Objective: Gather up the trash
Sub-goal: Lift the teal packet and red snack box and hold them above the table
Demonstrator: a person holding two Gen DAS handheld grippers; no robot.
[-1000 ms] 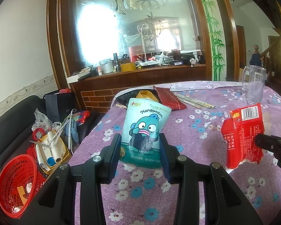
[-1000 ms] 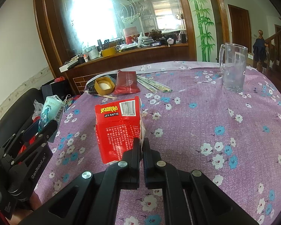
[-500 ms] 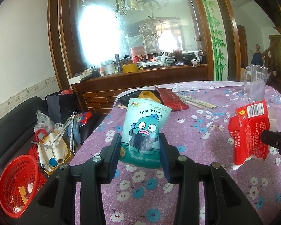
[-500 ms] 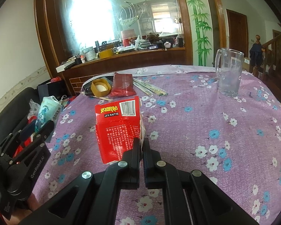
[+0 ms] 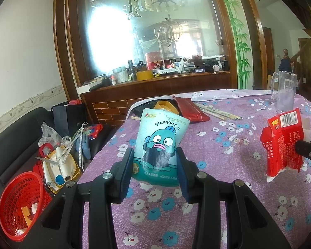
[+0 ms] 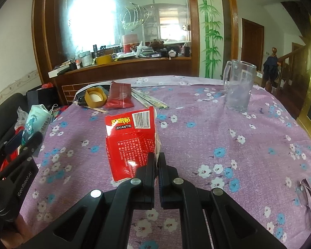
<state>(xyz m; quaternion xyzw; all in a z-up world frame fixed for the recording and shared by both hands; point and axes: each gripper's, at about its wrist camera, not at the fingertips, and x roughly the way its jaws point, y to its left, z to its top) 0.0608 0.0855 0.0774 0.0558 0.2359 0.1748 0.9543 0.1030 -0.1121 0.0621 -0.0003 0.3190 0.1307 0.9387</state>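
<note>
Trash in both grippers. Left wrist view: left gripper [image 5: 154, 167] held the teal Hangyodon pouch [image 5: 159, 145] at frame centre, jaws narrow and pressed on its sides, same as a second before. Red basket [image 5: 18, 203], lower left, looked like the drop spot. Red packet [image 5: 283, 143] at right edge had drifted slightly rightward in frame.

Right wrist view: right gripper [image 6: 156, 161] jaws were nearly closed, pinching the red packet [image 6: 132, 141] edge, above the floral tablecloth [image 6: 238, 145]. View had tilted; glass mug [image 6: 238, 87] sat lower in frame, glasses [image 6: 306, 199] now showed lower right. Both pieces secured, neither binned yet.
</note>
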